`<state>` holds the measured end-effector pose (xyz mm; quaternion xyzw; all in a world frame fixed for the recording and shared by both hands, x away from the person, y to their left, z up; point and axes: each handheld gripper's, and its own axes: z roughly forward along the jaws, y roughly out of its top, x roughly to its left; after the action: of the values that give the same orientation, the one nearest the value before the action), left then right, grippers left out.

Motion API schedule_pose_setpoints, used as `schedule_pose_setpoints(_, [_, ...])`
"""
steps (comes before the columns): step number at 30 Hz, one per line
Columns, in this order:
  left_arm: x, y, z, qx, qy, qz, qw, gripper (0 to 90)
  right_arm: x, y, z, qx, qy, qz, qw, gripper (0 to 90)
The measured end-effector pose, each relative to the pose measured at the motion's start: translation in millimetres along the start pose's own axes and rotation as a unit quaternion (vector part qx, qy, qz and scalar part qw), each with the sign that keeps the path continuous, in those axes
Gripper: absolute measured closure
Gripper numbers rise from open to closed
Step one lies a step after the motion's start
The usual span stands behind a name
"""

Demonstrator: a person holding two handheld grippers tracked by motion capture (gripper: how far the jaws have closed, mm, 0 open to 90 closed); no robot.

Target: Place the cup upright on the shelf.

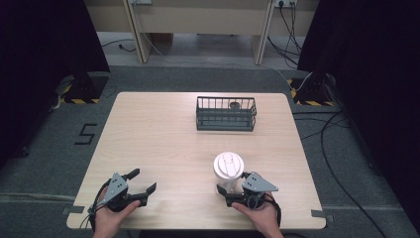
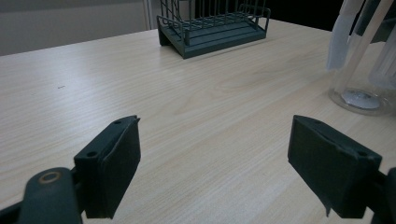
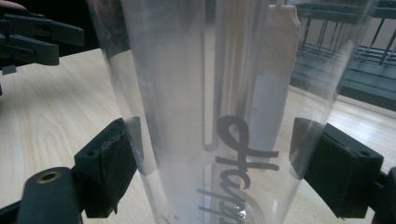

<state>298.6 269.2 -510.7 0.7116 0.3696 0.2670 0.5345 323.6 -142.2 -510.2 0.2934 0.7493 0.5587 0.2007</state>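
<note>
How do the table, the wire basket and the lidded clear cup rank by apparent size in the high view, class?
1. table
2. wire basket
3. clear cup, though it stands nearer the camera, so its true size against the basket is unsure.

A pale wood-grain table [image 1: 163,144] fills the middle of the frame. Near its upper centre stands a dark grey-green wire basket [image 1: 226,114]. Lower centre, a clear plastic cup [image 1: 229,171] has a white lid and dark lettering on its side. At lower left and lower right, the left gripper [image 1: 142,180] and right gripper [image 1: 230,182] are black with grey plates. The floor [image 1: 198,79] is grey carpet.
</note>
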Motion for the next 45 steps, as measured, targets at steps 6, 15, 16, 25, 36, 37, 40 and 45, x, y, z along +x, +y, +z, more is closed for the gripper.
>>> schedule_pose_setpoints(6, [-0.6,0.1,0.4,0.0,-0.001,0.0,1.0,17.2,-0.5,2.3,-0.7,0.005,-0.001,0.002,1.0,18.2])
schedule_pose_setpoints(15, [0.2,0.1,-0.1,-0.001,0.0,0.0,1.0,17.4,-4.3,8.3,-2.4,0.003,-0.004,0.002,1.0,18.3])
schedule_pose_setpoints(16, [0.3,0.1,-0.3,-0.001,0.0,0.0,1.0,17.4,-5.8,9.8,-2.6,0.003,-0.006,0.001,1.0,18.3])
schedule_pose_setpoints(25, [0.2,0.0,-0.1,-0.001,0.0,-0.001,1.0,17.6,-11.8,16.8,-3.0,-0.002,-0.016,-0.001,0.9999,18.4])
schedule_pose_setpoints(36, [0.3,-0.2,0.1,-0.001,0.0,-0.001,1.0,17.8,-18.5,26.1,-1.4,-0.008,-0.027,-0.002,0.9996,18.4])
schedule_pose_setpoints(37, [0.3,-0.2,0.1,-0.001,0.0,-0.001,1.0,17.8,-19.6,27.3,-0.8,-0.006,-0.028,-0.002,0.9996,18.4])
schedule_pose_setpoints(40, [0.2,-0.1,0.0,-0.001,0.0,0.0,1.0,17.8,-21.0,28.3,-0.3,-0.006,-0.03,-0.002,0.9995,18.4])
schedule_pose_setpoints(45, [0.4,-0.2,-0.1,-0.001,0.0,-0.001,1.0,17.9,-27.0,33.0,-0.5,-0.008,-0.038,-0.001,0.9993,18.4])
